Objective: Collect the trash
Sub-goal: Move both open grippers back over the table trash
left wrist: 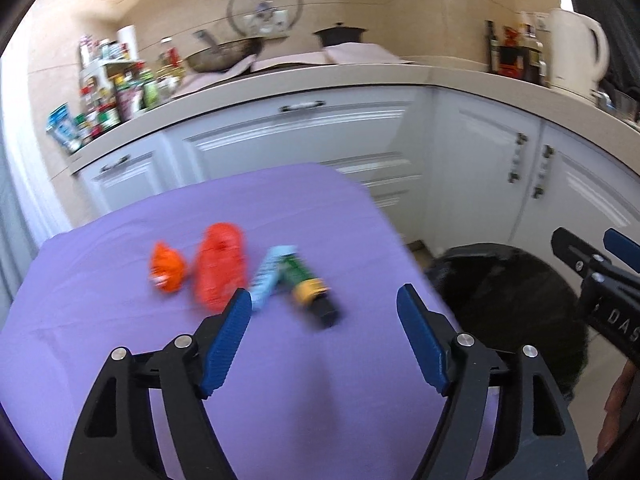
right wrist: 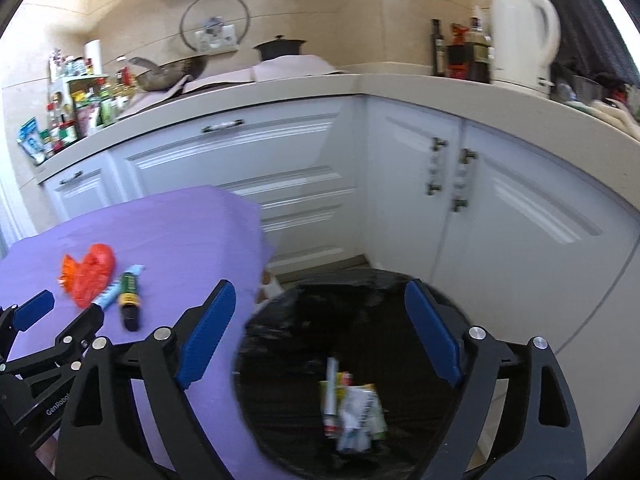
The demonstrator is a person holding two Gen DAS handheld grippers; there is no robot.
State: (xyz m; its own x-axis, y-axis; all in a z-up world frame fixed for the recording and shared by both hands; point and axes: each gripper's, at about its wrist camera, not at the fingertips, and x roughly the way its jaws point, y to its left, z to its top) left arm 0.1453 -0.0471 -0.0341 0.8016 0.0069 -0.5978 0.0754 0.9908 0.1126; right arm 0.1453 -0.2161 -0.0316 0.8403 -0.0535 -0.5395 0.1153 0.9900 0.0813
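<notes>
On the purple table (left wrist: 120, 360) lie an orange wrapper (left wrist: 167, 268), a red crumpled bag (left wrist: 220, 266), a light blue packet (left wrist: 269, 276) and a green and black tube (left wrist: 310, 290). My left gripper (left wrist: 324, 316) is open and empty, just short of the tube. My right gripper (right wrist: 320, 308) is open and empty above the black bin (right wrist: 400, 300); several wrappers (right wrist: 352, 408) lie inside the bin. The same trash shows in the right wrist view: the red bag (right wrist: 92, 274), the blue packet (right wrist: 114, 294) and the tube (right wrist: 129, 300). The left gripper (right wrist: 64, 306) appears there too.
The bin (left wrist: 508, 300) stands on the floor right of the table. White cabinets (left wrist: 300, 140) run behind, under a counter with bottles (left wrist: 112, 96), a pan (left wrist: 224, 54) and a white kettle (left wrist: 576, 52). The right gripper (left wrist: 592, 252) shows at the right edge.
</notes>
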